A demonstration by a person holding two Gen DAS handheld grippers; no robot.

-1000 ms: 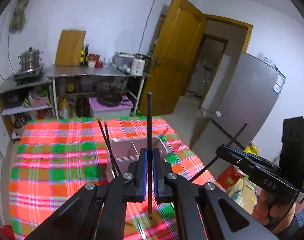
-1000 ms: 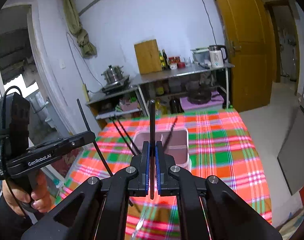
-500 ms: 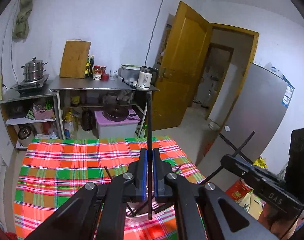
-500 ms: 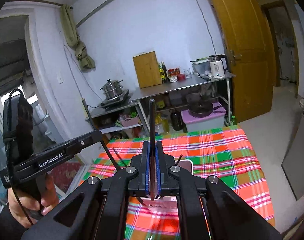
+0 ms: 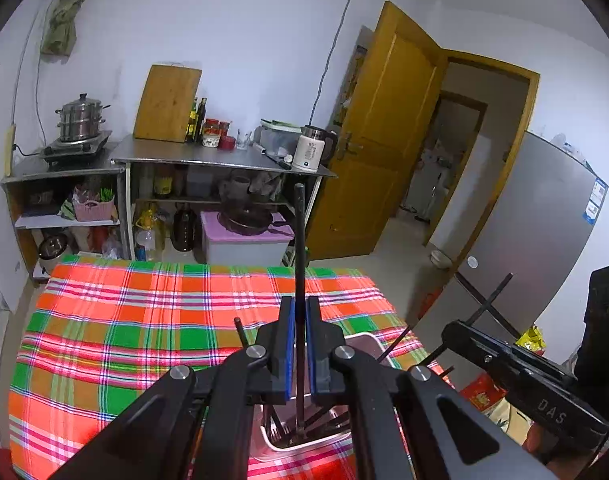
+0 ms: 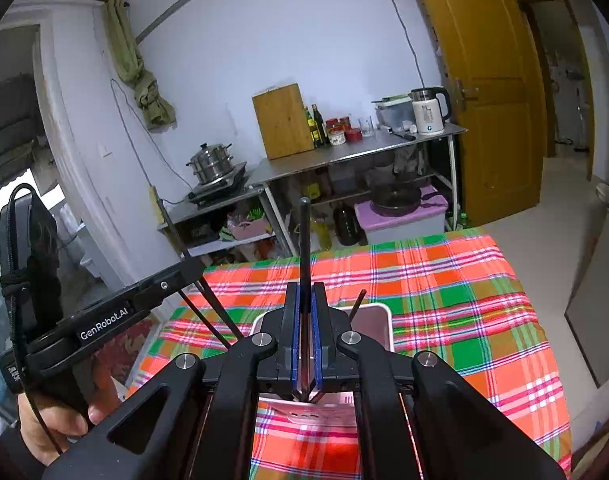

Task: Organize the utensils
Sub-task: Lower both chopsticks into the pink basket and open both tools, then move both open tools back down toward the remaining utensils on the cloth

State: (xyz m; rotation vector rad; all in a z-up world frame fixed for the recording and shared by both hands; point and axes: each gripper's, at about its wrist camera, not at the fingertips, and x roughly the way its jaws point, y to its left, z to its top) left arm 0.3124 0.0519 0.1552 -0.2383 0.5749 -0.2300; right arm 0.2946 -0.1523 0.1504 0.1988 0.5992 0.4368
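Observation:
My left gripper (image 5: 298,350) is shut on a black chopstick (image 5: 300,248) held upright, its lower tip down inside a pink utensil holder (image 5: 364,342) that stands on the plaid tablecloth (image 5: 124,332). Several black chopsticks (image 5: 239,330) lean in the holder. My right gripper (image 6: 305,344) is shut on another black chopstick (image 6: 304,240), upright just above the same pink holder (image 6: 374,318). The right gripper's body shows at the right of the left wrist view (image 5: 516,376); the left gripper's body shows at the left of the right wrist view (image 6: 104,320).
A steel counter (image 5: 224,160) with a kettle, jars and cutting board stands behind the table. A steel pot (image 5: 80,120) sits on a stove at left. A yellow door (image 5: 384,140) and a grey fridge (image 5: 544,240) are at right.
Both grippers have lowered toward the pink holder with their chopsticks still upright. The holder has slid down to the bottom of both views and the left chopstick's tip has gone into it.

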